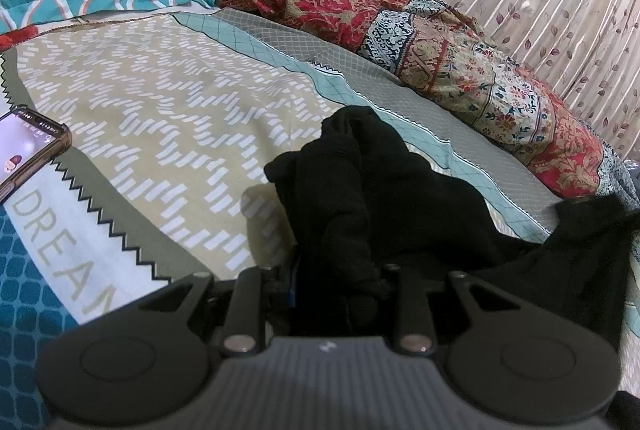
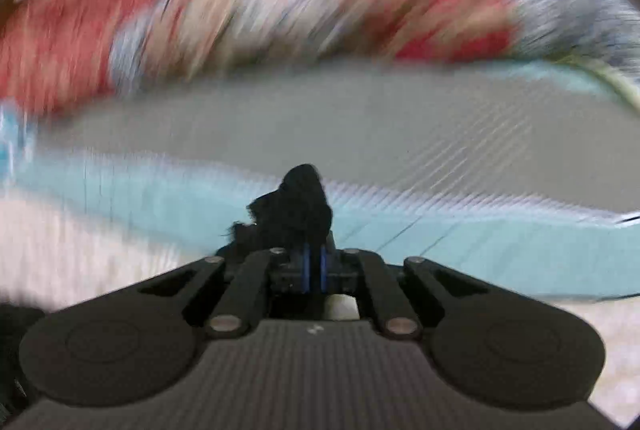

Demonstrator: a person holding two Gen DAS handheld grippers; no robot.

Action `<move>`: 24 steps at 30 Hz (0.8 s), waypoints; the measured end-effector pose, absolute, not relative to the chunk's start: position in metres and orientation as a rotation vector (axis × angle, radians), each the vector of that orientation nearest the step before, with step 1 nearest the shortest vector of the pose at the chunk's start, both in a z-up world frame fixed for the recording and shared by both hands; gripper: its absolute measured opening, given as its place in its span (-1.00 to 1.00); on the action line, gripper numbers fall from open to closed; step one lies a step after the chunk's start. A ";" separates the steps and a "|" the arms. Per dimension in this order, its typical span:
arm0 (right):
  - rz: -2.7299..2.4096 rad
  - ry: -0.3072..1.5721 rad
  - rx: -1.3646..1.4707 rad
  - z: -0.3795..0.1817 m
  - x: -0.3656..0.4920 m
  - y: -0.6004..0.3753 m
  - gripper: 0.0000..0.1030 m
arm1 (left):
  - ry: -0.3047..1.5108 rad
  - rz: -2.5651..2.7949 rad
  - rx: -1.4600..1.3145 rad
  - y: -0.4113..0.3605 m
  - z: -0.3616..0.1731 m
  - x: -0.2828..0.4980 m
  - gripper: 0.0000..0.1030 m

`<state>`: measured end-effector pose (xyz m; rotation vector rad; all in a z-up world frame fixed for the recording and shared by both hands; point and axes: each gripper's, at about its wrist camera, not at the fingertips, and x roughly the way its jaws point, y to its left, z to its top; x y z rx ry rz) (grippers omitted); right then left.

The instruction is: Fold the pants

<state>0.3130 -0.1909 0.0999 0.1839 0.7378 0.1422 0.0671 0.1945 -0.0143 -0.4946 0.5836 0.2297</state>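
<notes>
Pants (image 1: 384, 190): black, bunched on bedsheet (image 1: 168, 102), near right. Left gripper (image 1: 340, 270): narrowly parted, clamping a thick wad. Right gripper (image 2: 314, 230): pinched tight on a small tuft. Risks: tuft slips free; uneven fold; phone (image 1: 28, 146), far left, gets swept.

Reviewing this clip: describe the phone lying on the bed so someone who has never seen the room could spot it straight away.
Start from the bedsheet, beige with white dashes and a zigzag border. Follow the border to the left edge of the left wrist view, just above the printed lettering: the phone lies there, partly out of frame. It is the only hard, glossy thing on the bed, with a lit screen and brown case; everything around it is cloth.
</notes>
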 end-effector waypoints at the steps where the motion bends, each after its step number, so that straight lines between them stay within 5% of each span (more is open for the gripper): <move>1: 0.081 0.681 0.219 0.117 0.308 -0.222 -0.87 | 0.581 0.229 -0.492 0.194 -0.014 0.067 -0.50; 7: -0.331 0.497 0.305 0.159 0.244 -0.390 -0.86 | 0.640 0.230 -0.433 0.187 0.002 0.079 -0.51; 14: -0.564 0.828 0.367 0.058 0.191 -0.474 -0.59 | 0.655 0.087 -0.239 0.155 0.043 0.106 -0.49; 21: -0.599 0.731 0.480 0.052 0.154 -0.486 -0.52 | 0.595 0.037 -0.256 0.193 0.082 0.093 0.09; 24: -0.617 0.673 0.495 0.058 0.166 -0.494 0.03 | 0.596 0.068 -0.223 0.205 0.088 0.103 0.12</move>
